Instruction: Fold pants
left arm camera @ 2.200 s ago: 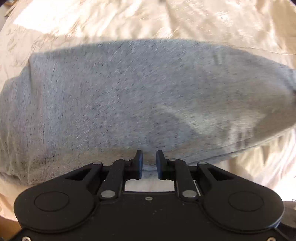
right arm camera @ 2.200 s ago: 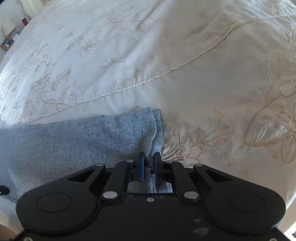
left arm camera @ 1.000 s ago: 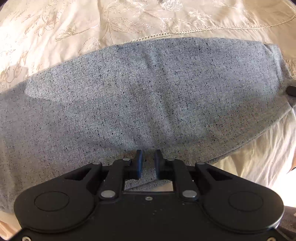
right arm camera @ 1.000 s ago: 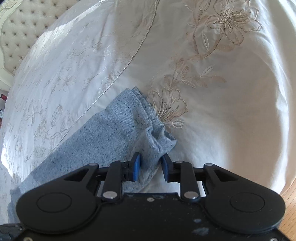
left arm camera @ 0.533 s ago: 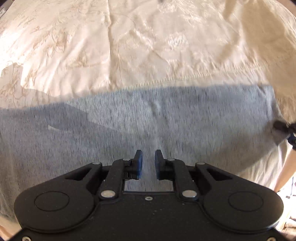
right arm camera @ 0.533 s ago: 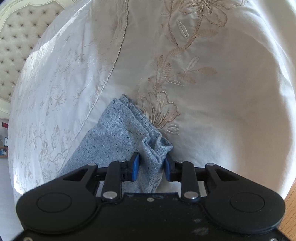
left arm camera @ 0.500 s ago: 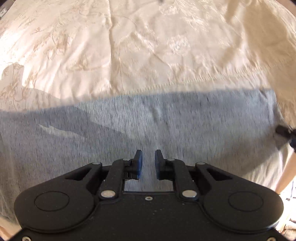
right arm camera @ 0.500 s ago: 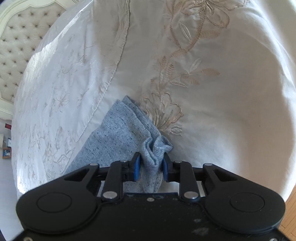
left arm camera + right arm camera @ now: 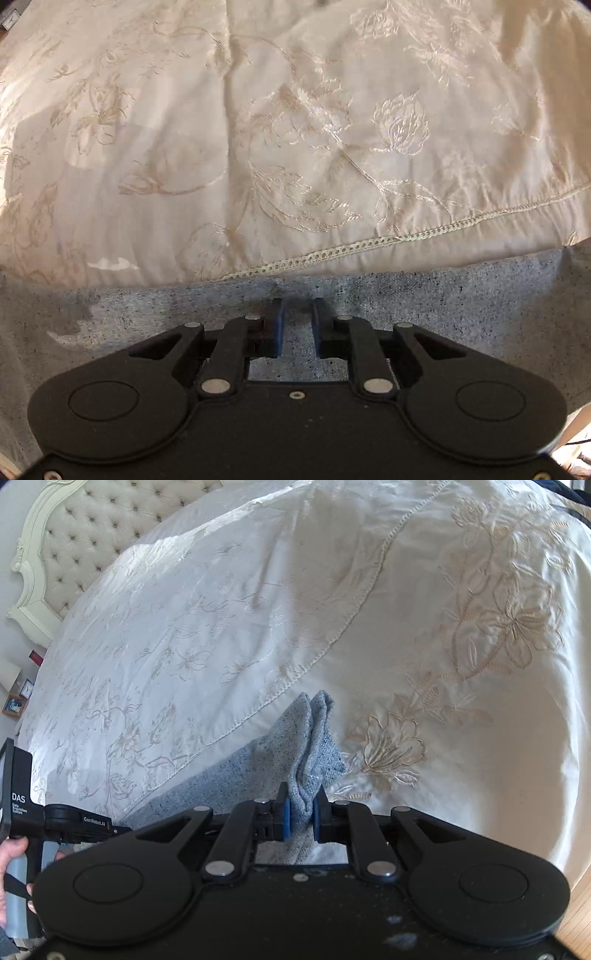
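Pants [image 9: 314,760] were bunched and clamped in the right gripper [image 9: 300,812]; left gripper [image 9: 297,325] was opening over them. Lifting evenly would likely keep the fold straight.

Warm, dim light over the bedspread [image 9: 332,147] in the left wrist view, soft shadow patches at left, cooler bright daylight with sheen in the right wrist view, strong fisheye bending at edges, both sharp
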Action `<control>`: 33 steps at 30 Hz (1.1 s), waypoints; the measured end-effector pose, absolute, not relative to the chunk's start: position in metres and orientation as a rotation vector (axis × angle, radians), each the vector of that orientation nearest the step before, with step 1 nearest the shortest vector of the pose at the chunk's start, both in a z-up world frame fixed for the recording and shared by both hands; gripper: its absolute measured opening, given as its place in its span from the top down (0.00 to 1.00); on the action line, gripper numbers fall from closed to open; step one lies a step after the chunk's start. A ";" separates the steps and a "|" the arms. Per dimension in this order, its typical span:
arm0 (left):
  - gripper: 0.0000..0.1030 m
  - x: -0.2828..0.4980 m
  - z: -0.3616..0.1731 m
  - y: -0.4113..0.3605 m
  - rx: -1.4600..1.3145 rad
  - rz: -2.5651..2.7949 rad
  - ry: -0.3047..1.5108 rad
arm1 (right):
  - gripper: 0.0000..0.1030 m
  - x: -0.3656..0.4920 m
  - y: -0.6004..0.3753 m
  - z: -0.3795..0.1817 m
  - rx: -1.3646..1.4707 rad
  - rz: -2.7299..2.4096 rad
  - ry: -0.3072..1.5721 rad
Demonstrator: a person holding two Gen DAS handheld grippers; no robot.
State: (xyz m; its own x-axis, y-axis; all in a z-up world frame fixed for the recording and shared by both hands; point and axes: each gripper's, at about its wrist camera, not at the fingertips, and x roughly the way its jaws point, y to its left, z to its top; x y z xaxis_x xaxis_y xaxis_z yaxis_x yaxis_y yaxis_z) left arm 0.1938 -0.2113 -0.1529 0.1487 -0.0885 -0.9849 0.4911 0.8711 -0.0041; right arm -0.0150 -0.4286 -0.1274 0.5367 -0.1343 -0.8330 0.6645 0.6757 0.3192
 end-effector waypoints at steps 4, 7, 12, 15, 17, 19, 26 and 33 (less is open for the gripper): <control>0.74 0.190 -0.135 -0.171 0.327 -0.411 1.362 | 0.88 -0.003 -0.408 -0.107 0.581 -0.487 0.885; 0.74 0.186 -0.131 -0.135 0.295 -0.397 1.384 | 0.88 0.006 -0.385 -0.092 0.510 -0.452 0.884; 0.74 0.186 -0.128 -0.070 0.277 -0.374 1.404 | 0.88 0.031 -0.321 -0.062 0.375 -0.358 0.875; 0.74 0.183 -0.124 -0.034 0.280 -0.360 1.391 | 0.88 0.050 -0.268 -0.046 0.309 -0.272 0.861; 0.74 0.185 -0.120 -0.010 0.267 -0.354 1.387 | 0.88 0.064 -0.225 -0.040 0.268 -0.201 0.856; 0.74 0.189 -0.118 0.012 0.255 -0.346 1.384 | 0.88 0.080 -0.180 -0.043 0.236 -0.133 0.865; 0.74 0.207 -0.115 0.067 0.266 -0.316 1.379 | 0.86 0.120 -0.038 -0.118 0.130 0.018 0.987; 0.74 0.218 -0.111 0.075 0.277 -0.380 1.358 | 0.75 0.122 -0.016 -0.150 0.168 -0.020 1.030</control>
State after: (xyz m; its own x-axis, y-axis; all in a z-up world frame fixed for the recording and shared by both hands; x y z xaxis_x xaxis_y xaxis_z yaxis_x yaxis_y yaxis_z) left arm 0.2176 0.0746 -0.1113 0.1653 -0.1039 -0.9808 0.4202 0.9071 -0.0253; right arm 0.1217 -0.0160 -0.1501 0.5160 0.0624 -0.8543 0.0958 0.9869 0.1300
